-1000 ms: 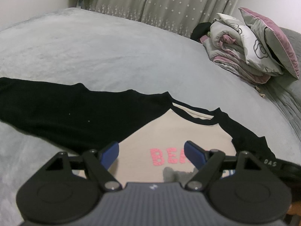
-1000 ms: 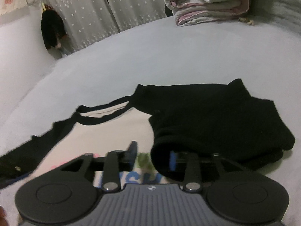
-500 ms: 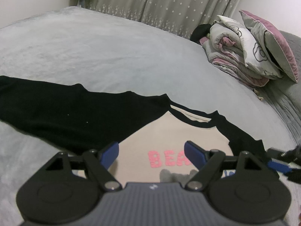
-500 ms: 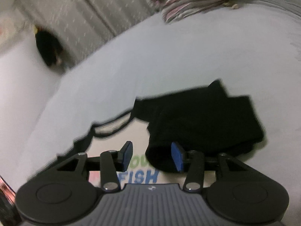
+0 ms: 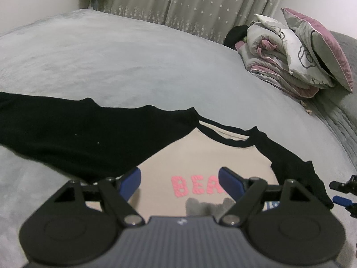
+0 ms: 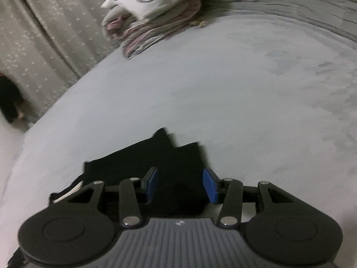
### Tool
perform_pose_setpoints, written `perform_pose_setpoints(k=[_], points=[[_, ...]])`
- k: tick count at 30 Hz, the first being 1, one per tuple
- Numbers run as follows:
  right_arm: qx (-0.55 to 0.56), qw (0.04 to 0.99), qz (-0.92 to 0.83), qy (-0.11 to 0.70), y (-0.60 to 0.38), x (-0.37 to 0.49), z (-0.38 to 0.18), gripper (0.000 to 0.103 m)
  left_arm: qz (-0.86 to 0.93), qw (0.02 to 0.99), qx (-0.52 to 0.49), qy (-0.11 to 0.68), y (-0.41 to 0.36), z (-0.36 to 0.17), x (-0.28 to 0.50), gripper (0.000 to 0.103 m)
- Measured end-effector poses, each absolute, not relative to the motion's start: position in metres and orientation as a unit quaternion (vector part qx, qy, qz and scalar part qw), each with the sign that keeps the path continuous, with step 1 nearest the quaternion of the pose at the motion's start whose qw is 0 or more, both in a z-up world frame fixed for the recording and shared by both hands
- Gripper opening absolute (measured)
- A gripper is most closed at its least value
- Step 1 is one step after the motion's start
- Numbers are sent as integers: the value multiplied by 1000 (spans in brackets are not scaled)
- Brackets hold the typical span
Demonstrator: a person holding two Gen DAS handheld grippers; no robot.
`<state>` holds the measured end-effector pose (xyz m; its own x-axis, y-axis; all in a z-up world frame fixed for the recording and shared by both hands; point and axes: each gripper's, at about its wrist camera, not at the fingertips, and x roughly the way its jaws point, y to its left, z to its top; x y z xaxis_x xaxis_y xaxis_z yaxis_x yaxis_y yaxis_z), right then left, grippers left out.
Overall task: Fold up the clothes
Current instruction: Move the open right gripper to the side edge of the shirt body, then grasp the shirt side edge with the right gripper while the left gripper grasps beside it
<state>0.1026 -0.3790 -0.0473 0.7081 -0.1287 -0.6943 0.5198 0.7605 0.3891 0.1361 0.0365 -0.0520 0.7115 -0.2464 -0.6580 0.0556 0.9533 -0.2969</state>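
Observation:
A beige raglan shirt (image 5: 207, 156) with black sleeves and pink letters lies flat on the grey bed. Its long left sleeve (image 5: 67, 125) stretches out to the left. My left gripper (image 5: 179, 178) hovers open over the shirt's chest, holding nothing. In the right wrist view the other black sleeve (image 6: 156, 158) lies folded in a bunch, and my right gripper (image 6: 179, 184) is open just above it, with cloth showing between the blue pads but not pinched. The right gripper's tips (image 5: 343, 192) also show at the left wrist view's right edge.
A grey bed cover (image 5: 133, 55) spreads wide around the shirt. Folded quilts and a pillow (image 5: 296, 60) are piled at the far right. Starred curtains (image 5: 189, 4) hang behind the bed. A dark garment (image 6: 9, 102) hangs by the wall.
My right gripper opened, let go of the black sleeve and pulled back to the right, turning its view toward the bed. The left gripper barely moved.

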Motion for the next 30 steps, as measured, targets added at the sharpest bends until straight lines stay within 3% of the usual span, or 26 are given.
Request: perform_pose_setpoints(k=[4, 5, 6, 10, 20, 30], points=[[283, 868, -203, 355, -381, 108, -53, 45, -83, 915, -127, 373, 35, -54, 137, 80], [280, 864, -203, 366, -379, 111, -56, 40, -83, 915, -126, 374, 35, -54, 137, 80], [276, 863, -203, 371, -380, 109, -59, 27, -84, 915, -126, 374, 35, -54, 137, 80], [255, 869, -221, 361, -375, 104, -54, 9, -91, 912, -130, 379, 36, -54, 139, 79], [218, 928, -119, 278, -325, 98, -11, 8, -170, 869, -220, 409, 45, -60, 151, 79], [213, 932, 34, 292, -252, 115, -13, 6, -227, 800, -349, 431, 54, -78, 164, 87]])
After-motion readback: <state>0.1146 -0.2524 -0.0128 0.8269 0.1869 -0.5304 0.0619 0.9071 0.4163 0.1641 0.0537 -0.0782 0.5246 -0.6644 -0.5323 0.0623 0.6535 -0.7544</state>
